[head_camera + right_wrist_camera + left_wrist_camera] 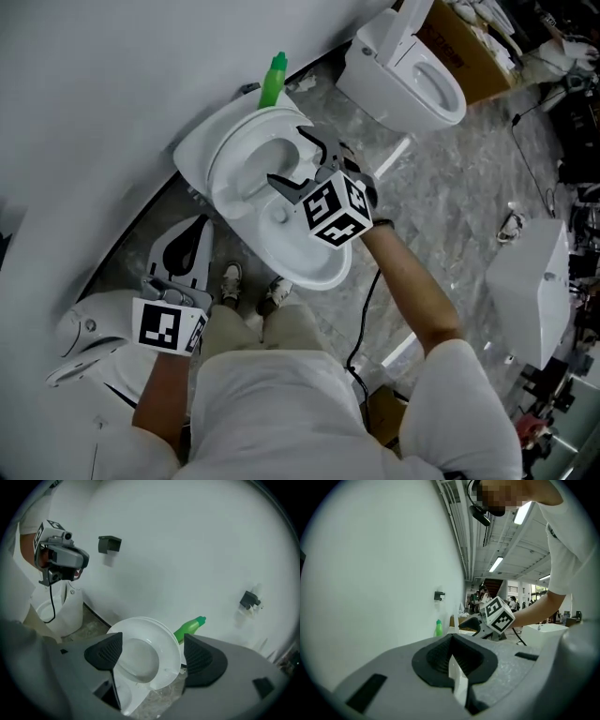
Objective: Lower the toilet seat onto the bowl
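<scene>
Head view: L gripper [187,246] sits nearest, low by the person's leg and well apart from the job. Its own view shows the L gripper [452,641] with jaws pressed together and nothing gripped that I can see.

R gripper [298,161] is out over the toilet w/ jaws spread wide. Right gripper view frames the toilet seat [169,654] between the pads. The seat is up, tilted back toward the wall [178,550], and the bowl [118,699] is open below it. Can't tell if either pad touches the rim yet; looks just short.

Risks from here, as I judge them:
- Seat [225,176] is smooth, glossy plastic. A thin pinch on the rim could slip once it tips past balance, so it drops and slams on the bowl [314,267].
- A 2nd white edge sits right behind the seat, prob. the lid. Jaws closing too deep could catch both and bring the lid down too.
- Green bottle [190,627] stands just behind, near the wall. Overreaching w/ the far jaw could knock it over.

Farther off, another toilet [412,75] is well clear, no issue.
</scene>
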Tool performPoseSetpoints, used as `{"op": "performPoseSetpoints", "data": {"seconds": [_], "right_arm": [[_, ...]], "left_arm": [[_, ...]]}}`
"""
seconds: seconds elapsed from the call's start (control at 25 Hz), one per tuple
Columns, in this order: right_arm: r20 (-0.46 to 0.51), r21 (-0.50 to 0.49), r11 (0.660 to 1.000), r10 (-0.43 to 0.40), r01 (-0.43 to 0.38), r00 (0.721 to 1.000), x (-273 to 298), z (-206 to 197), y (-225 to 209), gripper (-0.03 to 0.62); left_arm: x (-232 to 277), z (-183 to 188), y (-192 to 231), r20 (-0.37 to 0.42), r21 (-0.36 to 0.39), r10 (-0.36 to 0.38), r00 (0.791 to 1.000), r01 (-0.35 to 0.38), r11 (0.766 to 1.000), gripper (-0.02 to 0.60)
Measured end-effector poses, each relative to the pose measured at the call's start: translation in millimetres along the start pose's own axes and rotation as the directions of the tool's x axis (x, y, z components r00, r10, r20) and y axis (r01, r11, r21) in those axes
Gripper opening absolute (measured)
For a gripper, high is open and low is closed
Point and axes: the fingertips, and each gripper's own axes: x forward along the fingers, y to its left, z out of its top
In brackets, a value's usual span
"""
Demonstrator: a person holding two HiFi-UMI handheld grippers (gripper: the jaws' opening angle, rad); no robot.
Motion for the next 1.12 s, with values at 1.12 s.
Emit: {"op": "performPoseSetpoints", "data": {"seconds": [1.12], "right_arm": [[-0.182, -0.211, 0.977, -0.008, -0.031, 0.983, 107, 2, 22, 0.379]], "left_arm": [[-35, -34, 36, -0.015, -0.059, 0.034, 0.999, -0.035, 0.998, 0.003]]}}
